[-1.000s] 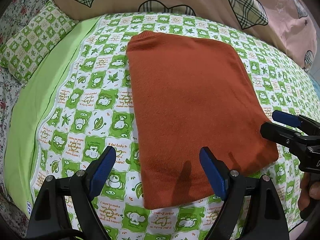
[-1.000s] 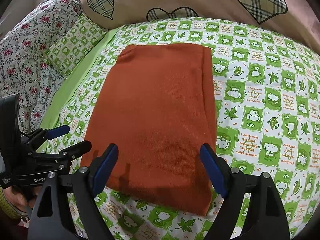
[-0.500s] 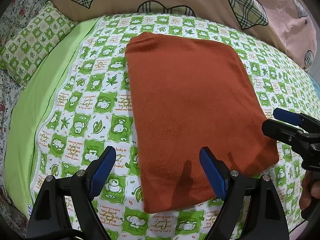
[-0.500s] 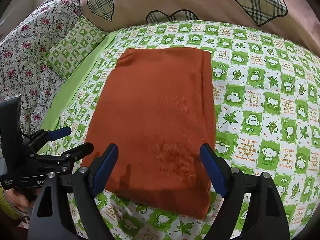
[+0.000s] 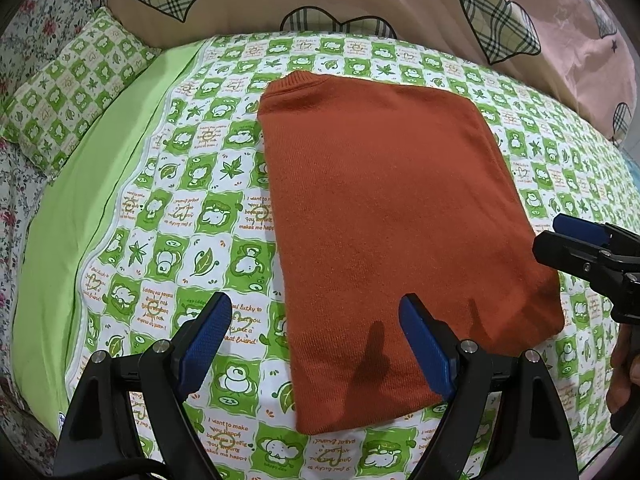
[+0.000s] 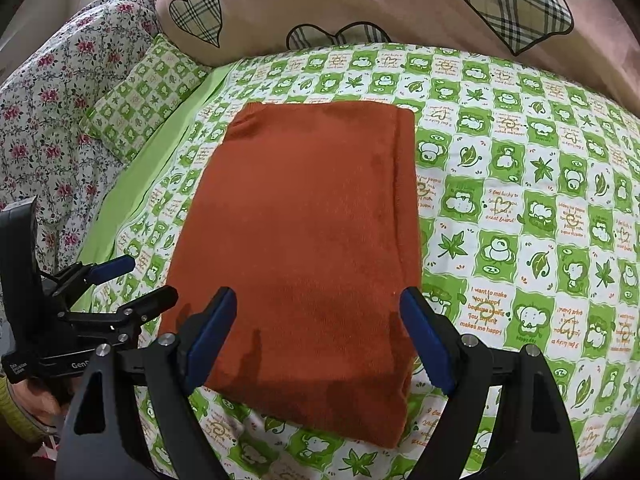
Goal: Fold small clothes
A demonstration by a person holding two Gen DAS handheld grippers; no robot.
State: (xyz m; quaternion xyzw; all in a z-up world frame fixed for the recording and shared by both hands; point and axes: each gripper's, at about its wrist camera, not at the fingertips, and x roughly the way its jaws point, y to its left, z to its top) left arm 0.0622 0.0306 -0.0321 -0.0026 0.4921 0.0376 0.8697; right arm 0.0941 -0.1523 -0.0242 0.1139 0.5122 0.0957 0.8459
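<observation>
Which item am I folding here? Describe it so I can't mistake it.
On the green-and-white checked bedsheet, in front of the pink heart-print quilt, lies a folded rectangle: the rust-orange knit sweater. It is the only plain, unpatterned cloth, lying flat just ahead of both open grippers.

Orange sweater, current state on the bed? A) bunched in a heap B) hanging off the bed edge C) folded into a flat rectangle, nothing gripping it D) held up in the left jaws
C: the orange sweater lies as a flat folded rectangle on the green patterned bedspread, while the left gripper and right gripper both hover with jaws open and empty.
</observation>
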